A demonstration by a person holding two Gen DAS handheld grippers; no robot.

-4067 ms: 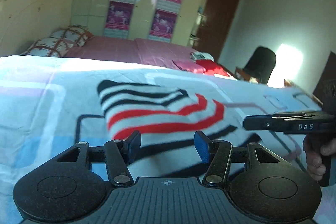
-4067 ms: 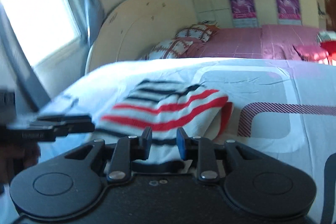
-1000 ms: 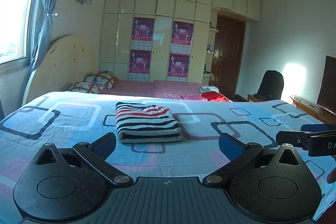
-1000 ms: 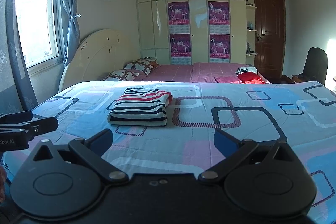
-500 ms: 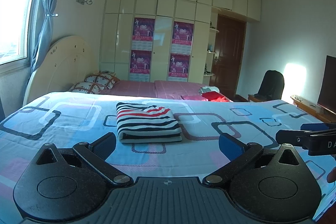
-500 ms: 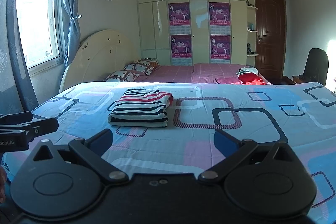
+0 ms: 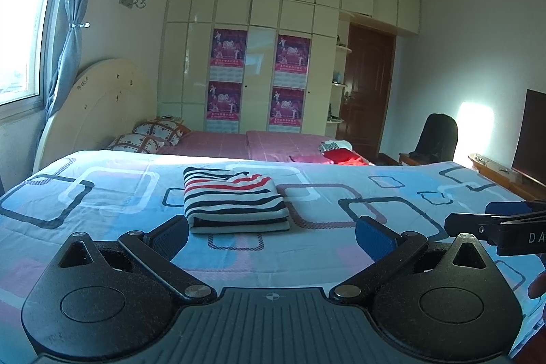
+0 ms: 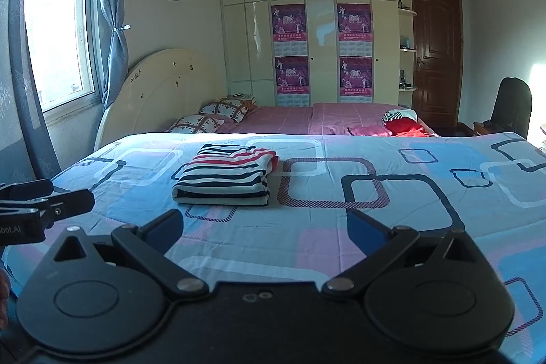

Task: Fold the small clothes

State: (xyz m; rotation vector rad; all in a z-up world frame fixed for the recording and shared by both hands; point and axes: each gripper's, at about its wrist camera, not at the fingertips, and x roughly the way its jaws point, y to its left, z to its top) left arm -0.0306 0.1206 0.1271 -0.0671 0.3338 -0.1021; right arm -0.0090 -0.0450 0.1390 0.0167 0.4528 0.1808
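A small striped garment [image 7: 233,202], white with black and red stripes, lies folded in a neat rectangle on the blue patterned bedsheet [image 7: 392,190]. It also shows in the right wrist view [image 8: 223,176]. My left gripper [image 7: 271,236] is open and empty, held back from the garment near the bed's front edge. My right gripper [image 8: 264,229] is open and empty too, held back and to the right of the garment. Each gripper shows at the edge of the other's view: the right gripper [image 7: 494,224] and the left gripper [image 8: 44,203].
A pink-covered bed part [image 7: 259,147] lies behind with two patterned pillows [image 7: 150,133] and a pile of red and striped clothes [image 7: 338,154]. A curved headboard [image 7: 102,104], a wardrobe with posters [image 7: 259,81], a dark chair [image 7: 440,133] and a door [image 7: 367,91] stand beyond.
Four seconds ago both grippers were close over the garment, nearly shut. They have since pulled back and opened. Over the last second almost nothing has moved.
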